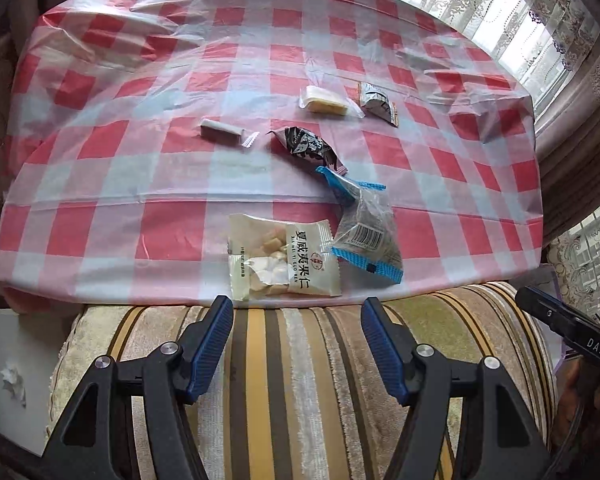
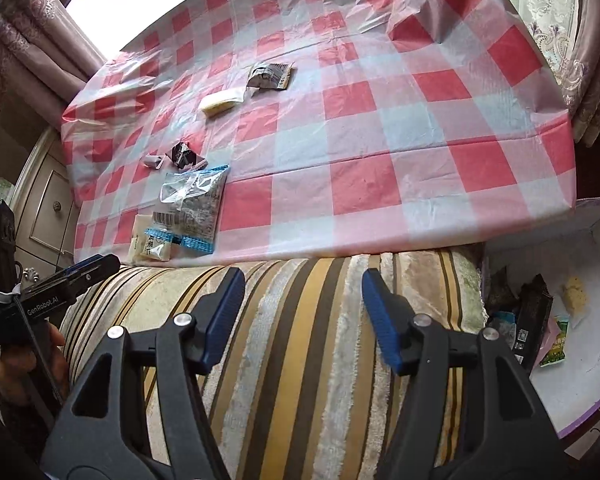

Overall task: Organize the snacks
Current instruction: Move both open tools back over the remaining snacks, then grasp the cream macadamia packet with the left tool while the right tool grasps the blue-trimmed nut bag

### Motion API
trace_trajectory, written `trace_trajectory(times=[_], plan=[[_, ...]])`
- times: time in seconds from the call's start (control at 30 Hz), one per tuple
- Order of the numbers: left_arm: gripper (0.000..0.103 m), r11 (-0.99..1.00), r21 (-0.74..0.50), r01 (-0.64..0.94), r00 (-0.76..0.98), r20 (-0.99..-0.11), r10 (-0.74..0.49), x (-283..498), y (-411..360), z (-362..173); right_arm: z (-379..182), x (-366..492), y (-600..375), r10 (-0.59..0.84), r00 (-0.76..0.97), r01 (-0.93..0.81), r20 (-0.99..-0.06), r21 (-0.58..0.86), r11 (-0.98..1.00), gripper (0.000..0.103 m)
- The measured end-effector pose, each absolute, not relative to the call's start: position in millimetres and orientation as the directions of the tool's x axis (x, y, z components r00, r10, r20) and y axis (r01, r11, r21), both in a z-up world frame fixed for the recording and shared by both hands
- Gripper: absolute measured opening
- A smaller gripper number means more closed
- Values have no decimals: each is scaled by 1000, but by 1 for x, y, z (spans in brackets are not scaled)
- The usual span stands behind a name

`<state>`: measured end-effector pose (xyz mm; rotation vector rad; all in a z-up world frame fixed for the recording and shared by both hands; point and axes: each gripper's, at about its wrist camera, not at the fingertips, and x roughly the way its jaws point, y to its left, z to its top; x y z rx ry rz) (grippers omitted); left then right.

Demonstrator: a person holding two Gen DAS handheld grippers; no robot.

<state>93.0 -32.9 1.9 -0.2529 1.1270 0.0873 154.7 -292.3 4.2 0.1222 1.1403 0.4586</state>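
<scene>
Several snack packets lie on the red-and-white checked table (image 1: 100,220). Nearest the front edge is a white nut packet (image 1: 282,258) (image 2: 150,246), with a clear blue-edged packet (image 1: 366,232) (image 2: 190,204) beside it. Further back lie a dark packet (image 1: 308,148), a small grey stick packet (image 1: 224,130), a yellow cake packet (image 1: 326,102) (image 2: 220,102) and a silver packet (image 1: 376,104) (image 2: 270,74). My left gripper (image 1: 296,312) hangs open over the striped cushion, just short of the nut packet. My right gripper (image 2: 304,284) is open too, with nothing between its fingers.
A striped cushion (image 2: 300,340) runs along the table's front edge. At the right, a white box (image 2: 592,364) with a purple rim holds several snack packets. A white cabinet (image 2: 48,208) stands to the left, and curtains hang behind the table.
</scene>
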Motion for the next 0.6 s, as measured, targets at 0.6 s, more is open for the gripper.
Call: trace_trajectory(times=[0.6], plan=[[86, 946, 135, 295, 350, -936, 25, 158, -44, -40, -1, 183, -202, 412, 260, -392, -873, 294, 872, 76]])
